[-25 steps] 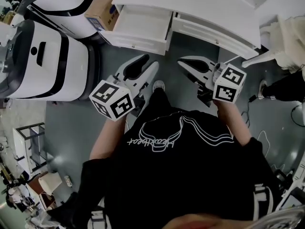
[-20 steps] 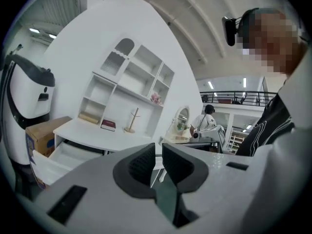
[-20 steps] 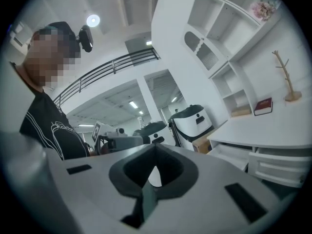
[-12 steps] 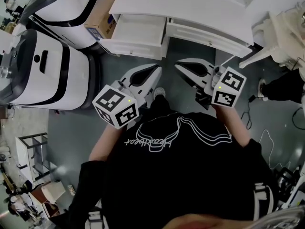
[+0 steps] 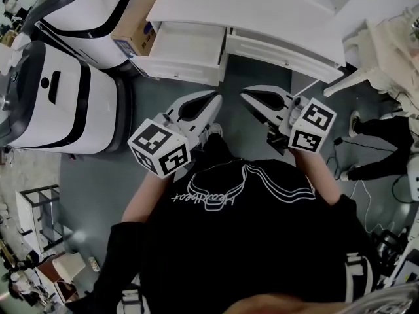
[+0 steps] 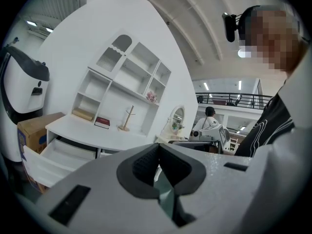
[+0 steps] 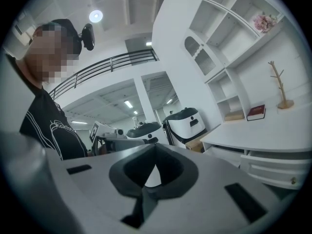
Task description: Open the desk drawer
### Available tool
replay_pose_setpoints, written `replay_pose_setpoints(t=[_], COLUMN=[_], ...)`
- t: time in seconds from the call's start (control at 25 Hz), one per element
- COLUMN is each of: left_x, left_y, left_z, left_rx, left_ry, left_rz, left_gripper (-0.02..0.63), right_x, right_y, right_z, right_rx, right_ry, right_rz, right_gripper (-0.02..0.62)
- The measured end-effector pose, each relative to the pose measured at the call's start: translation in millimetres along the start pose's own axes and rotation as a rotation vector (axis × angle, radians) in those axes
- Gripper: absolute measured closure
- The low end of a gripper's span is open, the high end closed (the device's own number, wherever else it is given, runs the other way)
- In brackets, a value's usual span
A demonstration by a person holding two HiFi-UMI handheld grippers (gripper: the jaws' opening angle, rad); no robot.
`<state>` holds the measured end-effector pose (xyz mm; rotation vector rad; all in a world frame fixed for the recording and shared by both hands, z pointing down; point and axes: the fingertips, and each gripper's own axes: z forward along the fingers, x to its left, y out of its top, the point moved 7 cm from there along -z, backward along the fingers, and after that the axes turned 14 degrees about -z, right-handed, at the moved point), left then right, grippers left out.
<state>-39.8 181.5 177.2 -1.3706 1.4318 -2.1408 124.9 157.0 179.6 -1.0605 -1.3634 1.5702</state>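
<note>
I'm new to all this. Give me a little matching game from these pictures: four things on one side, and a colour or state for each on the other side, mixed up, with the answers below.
Things:
1. left drawer
2. box
3. book
4. left gripper

Colours and states:
A. dark red
B. jaws shut, nothing held
C. pulled out
D. brown cardboard

Pairs: 1-C, 2-D, 3-A, 4-B.
</note>
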Motion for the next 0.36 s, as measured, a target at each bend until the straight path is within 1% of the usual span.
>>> replay_pose_setpoints(t=[0.24,0.36], left_x=[10,13], left_y=[-6,-6], left_z=[10,15], left_rx=[0.002,0.003], left_ry=[-0.001,-0.007], left_rz=[-0.05,-0.061], left_gripper=[0.601,0.601], right_x=[-8,-12], right_y=[-11,-16], right_z=[0,0], right_rx=[0.009,0.017], right_ry=[-0.006,-0.011], right_rz=[0.02,0.028], right_gripper=[0.589,0.589])
